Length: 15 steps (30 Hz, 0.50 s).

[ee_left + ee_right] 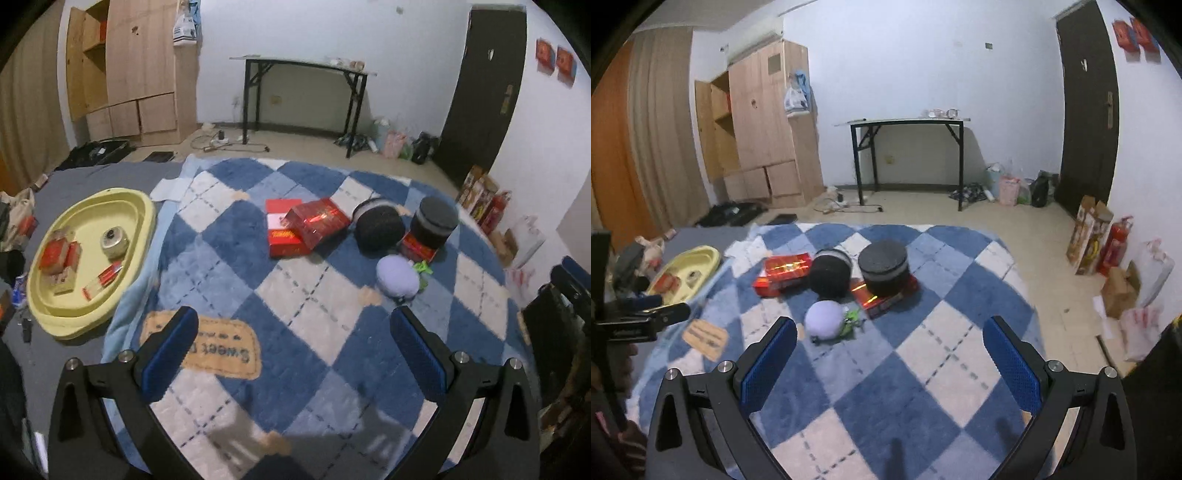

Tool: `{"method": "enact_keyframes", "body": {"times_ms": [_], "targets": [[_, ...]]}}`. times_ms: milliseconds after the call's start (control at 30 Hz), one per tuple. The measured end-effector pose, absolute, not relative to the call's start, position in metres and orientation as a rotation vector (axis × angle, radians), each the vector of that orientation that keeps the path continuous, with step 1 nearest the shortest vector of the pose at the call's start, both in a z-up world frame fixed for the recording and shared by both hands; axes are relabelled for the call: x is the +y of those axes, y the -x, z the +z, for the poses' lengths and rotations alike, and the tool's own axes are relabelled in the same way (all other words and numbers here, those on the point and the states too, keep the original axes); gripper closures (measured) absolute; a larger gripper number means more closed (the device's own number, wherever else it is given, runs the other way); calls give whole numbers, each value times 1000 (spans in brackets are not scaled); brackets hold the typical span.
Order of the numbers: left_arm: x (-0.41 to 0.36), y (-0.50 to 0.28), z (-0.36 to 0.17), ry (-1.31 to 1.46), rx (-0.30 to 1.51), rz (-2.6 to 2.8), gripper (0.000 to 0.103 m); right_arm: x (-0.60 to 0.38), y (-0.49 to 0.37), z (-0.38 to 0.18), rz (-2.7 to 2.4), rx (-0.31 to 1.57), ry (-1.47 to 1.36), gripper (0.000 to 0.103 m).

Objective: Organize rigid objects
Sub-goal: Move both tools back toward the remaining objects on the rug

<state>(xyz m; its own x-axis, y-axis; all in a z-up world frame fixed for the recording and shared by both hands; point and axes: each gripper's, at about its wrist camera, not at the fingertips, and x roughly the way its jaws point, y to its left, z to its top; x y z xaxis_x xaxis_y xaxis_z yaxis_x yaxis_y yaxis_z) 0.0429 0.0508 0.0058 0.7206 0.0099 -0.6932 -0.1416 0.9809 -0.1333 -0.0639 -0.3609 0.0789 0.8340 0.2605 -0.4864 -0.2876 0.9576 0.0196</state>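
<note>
On the blue checked rug (295,325) lie two red boxes (306,225), one leaning on the other, two black round containers (378,229) (434,221), the right one on a third red box (417,247), and a lilac round case (397,278). They also show in the right wrist view: red boxes (783,273), black containers (831,277) (884,267), lilac case (825,319). A yellow tray (144,218) at left holds small red packs (59,254) and a round tin (114,242). My left gripper (295,350) and right gripper (890,354) are open and empty above the rug.
A black folding table (908,123) stands at the far wall, a wooden wardrobe (764,122) at left, a dark door (1086,107) at right. Bags, boxes and a fire extinguisher (1113,240) line the right wall. Clutter lies left of the tray.
</note>
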Motion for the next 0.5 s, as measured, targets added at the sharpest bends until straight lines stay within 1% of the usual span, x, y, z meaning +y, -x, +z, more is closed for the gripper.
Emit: {"method": "enact_keyframes", "body": {"times_ms": [67,267,500], "targets": [[53,-42,2,197,777,89,0,-363,65,80,296,486,55,0],[55,-43,-4,201,792,74,0,-354,21,48,281,576,51,0],[39,-77,-14,54,847,-81,0,-341,-17,37,324,607,121,0]]}}
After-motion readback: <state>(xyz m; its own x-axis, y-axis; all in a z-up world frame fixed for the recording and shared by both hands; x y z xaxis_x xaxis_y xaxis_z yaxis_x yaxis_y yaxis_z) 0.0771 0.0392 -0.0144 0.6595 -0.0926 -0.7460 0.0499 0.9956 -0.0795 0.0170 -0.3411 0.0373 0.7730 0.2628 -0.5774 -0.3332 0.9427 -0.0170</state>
